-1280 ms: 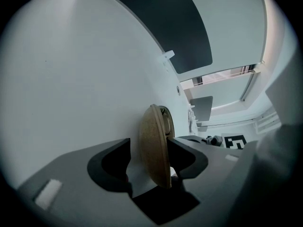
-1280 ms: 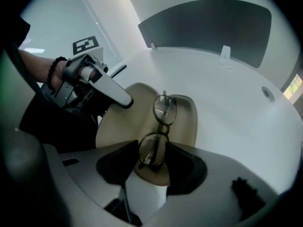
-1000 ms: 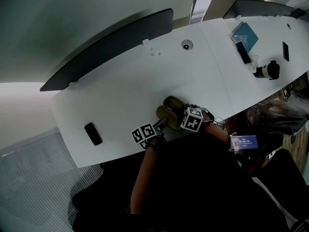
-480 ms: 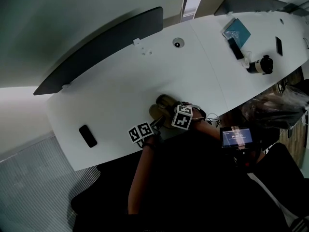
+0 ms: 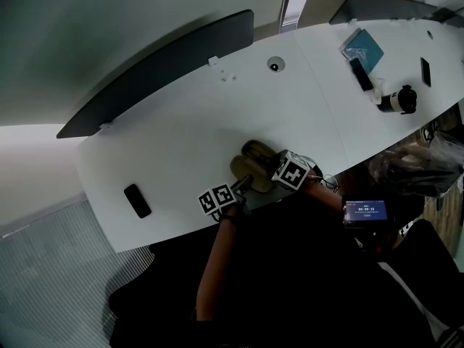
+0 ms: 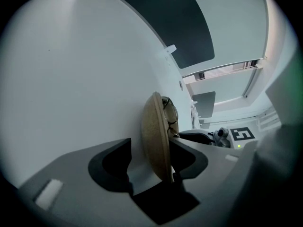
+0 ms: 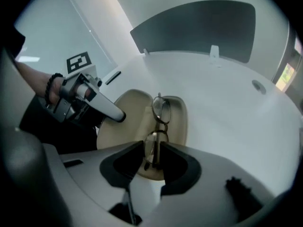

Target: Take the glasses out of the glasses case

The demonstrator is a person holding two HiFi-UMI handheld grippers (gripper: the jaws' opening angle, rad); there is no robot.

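Two grippers meet at the open glasses case, which lies on the white table near the person's edge. The right gripper is closing its jaws now, and the near lens of the glasses stands between them; the pads seem to reach the frame. I think this means the grasp is being made, and the lift out is the next step. The glasses lie inside the case, in the half farther from the left gripper, and point away from the right one. The left gripper has its jaws apart around the case's other half; the shell leans on one jaw, with a gap at the other.
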